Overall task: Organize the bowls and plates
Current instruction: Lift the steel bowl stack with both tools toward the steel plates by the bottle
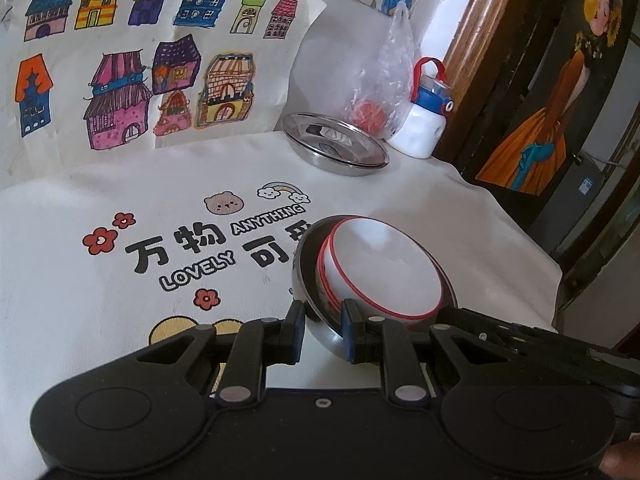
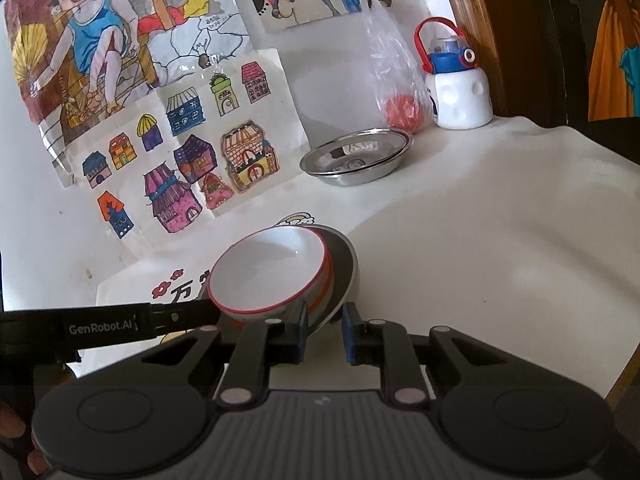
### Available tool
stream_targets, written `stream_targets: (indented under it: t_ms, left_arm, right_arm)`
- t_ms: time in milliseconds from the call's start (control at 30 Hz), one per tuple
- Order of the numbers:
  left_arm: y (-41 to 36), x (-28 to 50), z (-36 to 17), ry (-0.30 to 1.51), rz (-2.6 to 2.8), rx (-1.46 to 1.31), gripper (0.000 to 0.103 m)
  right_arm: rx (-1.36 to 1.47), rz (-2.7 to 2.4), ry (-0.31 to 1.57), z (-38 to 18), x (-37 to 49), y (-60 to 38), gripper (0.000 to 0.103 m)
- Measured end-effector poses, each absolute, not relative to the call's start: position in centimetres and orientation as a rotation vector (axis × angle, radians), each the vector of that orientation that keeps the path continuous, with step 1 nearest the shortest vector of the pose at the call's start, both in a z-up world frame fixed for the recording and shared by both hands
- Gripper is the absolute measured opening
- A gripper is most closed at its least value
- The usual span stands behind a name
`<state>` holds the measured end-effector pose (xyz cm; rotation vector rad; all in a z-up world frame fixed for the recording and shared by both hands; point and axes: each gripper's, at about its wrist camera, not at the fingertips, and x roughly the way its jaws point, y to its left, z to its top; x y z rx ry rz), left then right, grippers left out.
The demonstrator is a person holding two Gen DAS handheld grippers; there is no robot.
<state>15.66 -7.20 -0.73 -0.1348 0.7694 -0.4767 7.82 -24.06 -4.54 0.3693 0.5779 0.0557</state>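
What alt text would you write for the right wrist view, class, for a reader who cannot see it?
The right gripper pinches the rim of a steel bowl with white red-rimmed bowls nested inside, tilted above a white tablecloth. Behind sit stacked steel plates, a plastic bag and a water bottle.

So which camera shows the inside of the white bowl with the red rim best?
The right wrist view: the white red-rimmed bowl tilts its open, empty inside toward that camera. The left wrist view shows the same bowl too, but less clearly.
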Motion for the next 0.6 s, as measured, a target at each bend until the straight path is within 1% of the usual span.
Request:
stream_targets:
  t_ms: [100,200,500,567,600]
  left_arm:
    - [-7.1,15.9,-0.7,0.775,-0.479,-0.139,0.02]
    - [-7.1,16.2,-0.6,0.788,-0.478,-0.139,0.02]
    - [-7.5,16.7,-0.2,0.815,-0.475,-0.102,0.019]
    - [-7.6,16.8,-0.2,0.818,-0.475,-0.094,0.019]
    - [-7.6,16.9,-0.2,0.819,-0.475,-0.092,0.019]
  right_arm:
    - [0.428,0.072,0.615,-4.7,8.6,-25.2,0.02]
    - [0.445,0.087,0.679,-4.5,10.2,-26.2,0.023]
    - [0.301,0.102,0.826,-3.7,15.2,-26.3,0.024]
    - [0.273,0.12,0.841,-3.8,15.9,-26.0,0.023]
    - [0.264,0.133,0.843,-3.9,16.1,-25.8,0.018]
